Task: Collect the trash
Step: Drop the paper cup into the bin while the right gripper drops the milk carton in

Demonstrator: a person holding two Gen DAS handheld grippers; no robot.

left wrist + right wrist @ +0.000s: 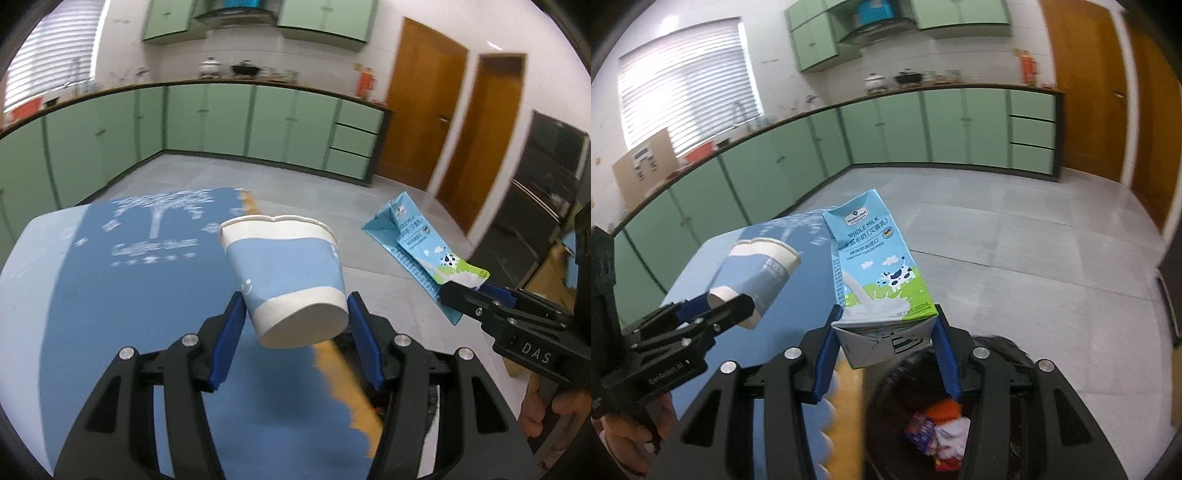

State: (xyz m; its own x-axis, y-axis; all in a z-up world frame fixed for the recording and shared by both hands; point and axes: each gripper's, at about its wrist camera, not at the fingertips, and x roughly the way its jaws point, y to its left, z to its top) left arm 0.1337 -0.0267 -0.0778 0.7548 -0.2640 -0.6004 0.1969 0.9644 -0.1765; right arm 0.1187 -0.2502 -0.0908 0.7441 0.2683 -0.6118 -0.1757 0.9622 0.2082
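My left gripper (295, 317) is shut on a blue-and-white paper cup (284, 273), held by its base and tilted away, above the edge of a table with a blue cloth (140, 280). The cup also shows in the right wrist view (757, 273), with the left gripper (731, 310) on it. My right gripper (886, 325) is shut on a light blue whole-milk carton (875, 266), held by its bottom end. The carton shows in the left wrist view (417, 251), with the right gripper (469, 295) on it. A black trash bin (886, 384) sits below the right gripper.
The bin holds crumpled wrappers (938, 432). Grey tiled floor (1015, 229) lies ahead. Green kitchen cabinets (229, 118) line the far walls, wooden doors (424, 114) stand at the right, and a dark appliance (546, 192) is at the far right.
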